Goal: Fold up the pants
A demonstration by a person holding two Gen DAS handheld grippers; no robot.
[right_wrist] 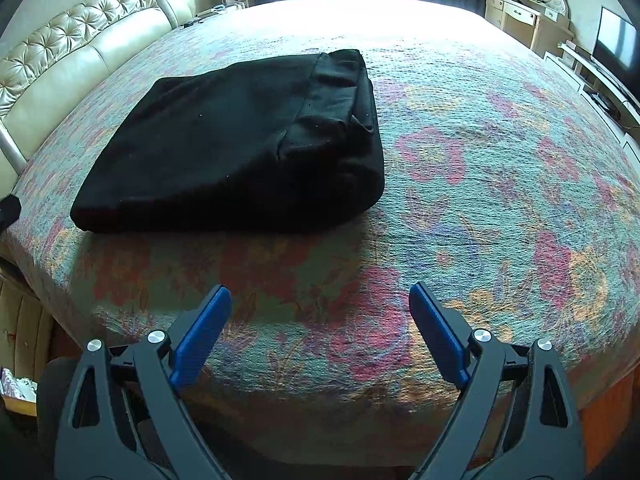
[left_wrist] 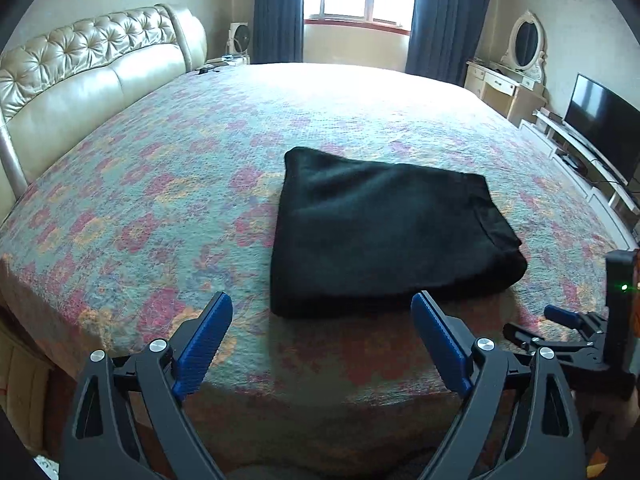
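Note:
Black pants (left_wrist: 384, 236) lie folded into a thick rectangle on the flowered bedspread (left_wrist: 160, 184), near the bed's front edge. My left gripper (left_wrist: 322, 308) hovers open just in front of the bundle's near edge, nothing between its blue pads (left_wrist: 204, 344). In the right wrist view the pants (right_wrist: 240, 148) lie to the upper left, waistband end to the right. My right gripper (right_wrist: 320, 300) stands open over bare bedspread (right_wrist: 480, 200), to the right of the pants and apart from them. The right gripper (left_wrist: 560, 320) also shows at the left wrist view's right edge.
A padded cream headboard (left_wrist: 80, 80) runs along the left. Behind the bed are a window with dark curtains (left_wrist: 440, 12), a dressing table with an oval mirror (left_wrist: 524, 44) and a television (left_wrist: 604, 128) on a low white unit at the right.

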